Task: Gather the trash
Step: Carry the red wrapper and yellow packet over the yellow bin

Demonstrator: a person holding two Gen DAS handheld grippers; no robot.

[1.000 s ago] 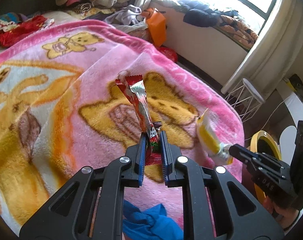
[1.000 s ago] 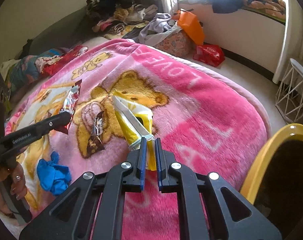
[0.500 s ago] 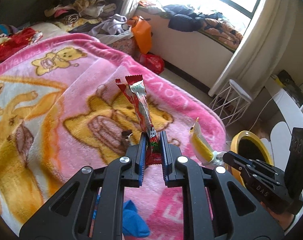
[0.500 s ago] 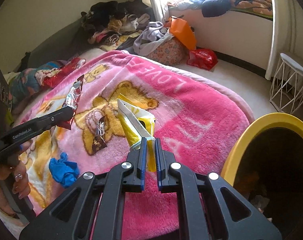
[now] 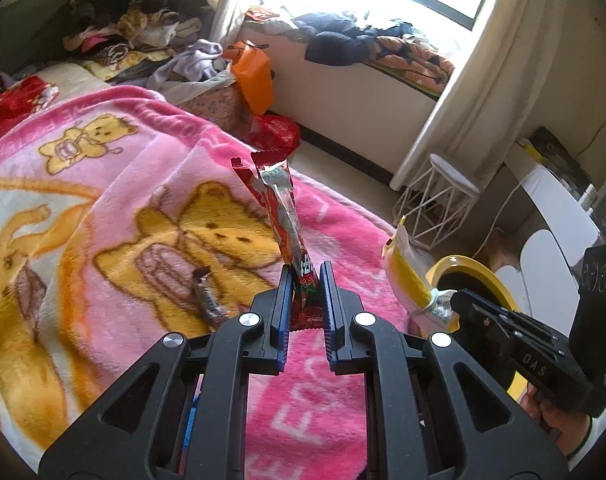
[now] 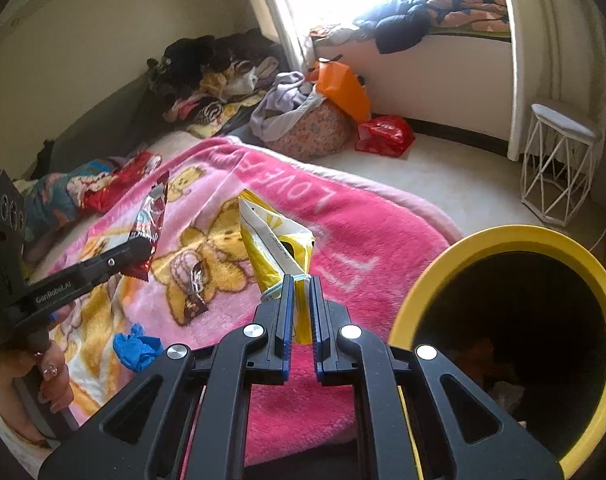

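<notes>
A long red foil snack wrapper (image 5: 283,216) stands upright, clamped in my left fingers (image 5: 281,296) above the pink bear-print blanket (image 5: 143,184); my right fingers (image 6: 285,304) pinch a yellow-and-white wrapper (image 6: 275,240) beside the yellow-rimmed bin (image 6: 515,236).

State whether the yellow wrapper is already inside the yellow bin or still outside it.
Outside. The yellow wrapper is clamped in the right gripper above the pink blanket, beside the bin.
</notes>
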